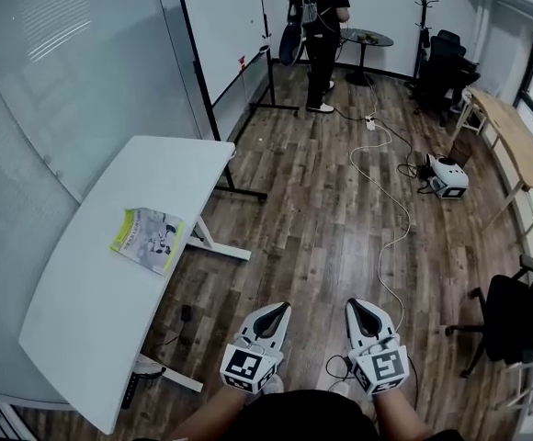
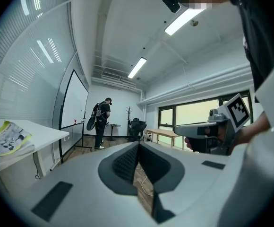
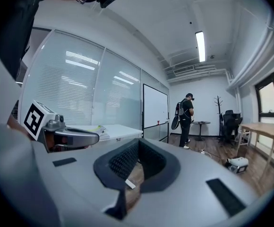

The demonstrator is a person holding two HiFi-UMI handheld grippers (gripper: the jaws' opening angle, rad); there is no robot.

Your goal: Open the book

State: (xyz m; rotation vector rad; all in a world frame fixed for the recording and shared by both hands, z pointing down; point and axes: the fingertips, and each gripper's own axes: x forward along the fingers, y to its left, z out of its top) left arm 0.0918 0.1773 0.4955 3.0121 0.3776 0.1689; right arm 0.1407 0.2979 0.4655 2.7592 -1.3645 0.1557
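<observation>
The book (image 1: 147, 239) lies closed, its green and white cover up, near the right edge of the white table (image 1: 110, 320) at the left. It also shows in the left gripper view as the book (image 2: 7, 138), and in the right gripper view as the book (image 3: 92, 129). My left gripper (image 1: 280, 307) and right gripper (image 1: 354, 303) hang side by side over the wooden floor, well to the right of the table and apart from the book. Both are shut with nothing held: the left gripper (image 2: 138, 145) and the right gripper (image 3: 138, 142) show their jaws meeting at the tips.
A person (image 1: 322, 26) stands at the far end by a small round table (image 1: 368, 37). A white cable (image 1: 391, 209) runs across the floor to a device (image 1: 447, 177). A wooden desk (image 1: 519, 145) and a black chair (image 1: 515, 320) stand at the right, a whiteboard (image 1: 221, 26) at the back.
</observation>
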